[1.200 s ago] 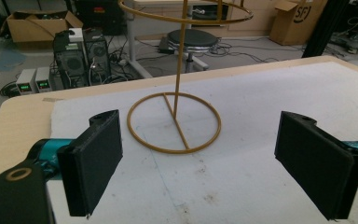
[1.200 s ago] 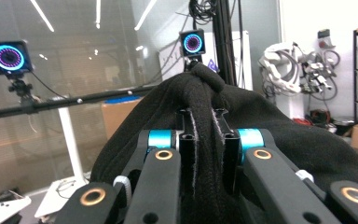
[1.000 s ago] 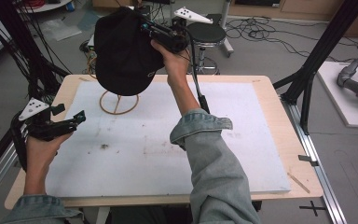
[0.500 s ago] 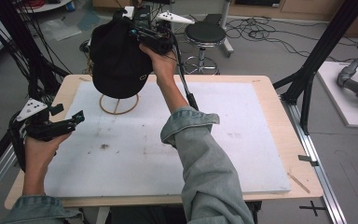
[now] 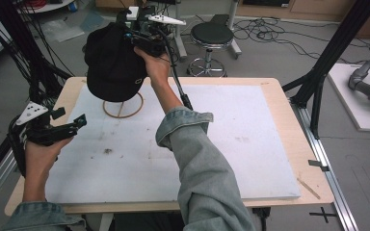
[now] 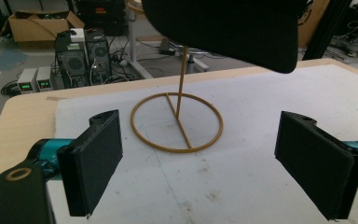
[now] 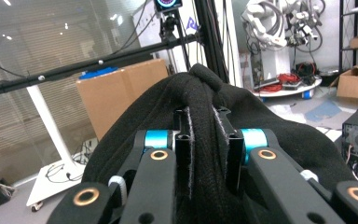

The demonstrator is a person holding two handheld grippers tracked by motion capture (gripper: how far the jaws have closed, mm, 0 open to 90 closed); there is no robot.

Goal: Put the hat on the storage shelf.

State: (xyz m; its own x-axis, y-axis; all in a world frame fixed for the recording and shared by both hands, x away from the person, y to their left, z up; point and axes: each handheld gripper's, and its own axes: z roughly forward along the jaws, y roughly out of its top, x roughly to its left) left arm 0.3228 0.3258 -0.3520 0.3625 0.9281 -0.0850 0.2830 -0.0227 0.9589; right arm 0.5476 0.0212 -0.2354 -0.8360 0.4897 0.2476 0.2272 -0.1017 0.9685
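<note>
While the left gripper [image 5: 79,120] waits wide open and empty, the cap [image 5: 113,62] hangs over the stand [image 5: 123,107].
The right gripper [image 5: 127,34] pinches the cap's crown (a fold between the jaws), at twelve o'clock above the stand's ring.

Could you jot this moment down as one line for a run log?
right gripper: shut on black cap | cap: over wire stand | left gripper: open, empty, low over table
</note>
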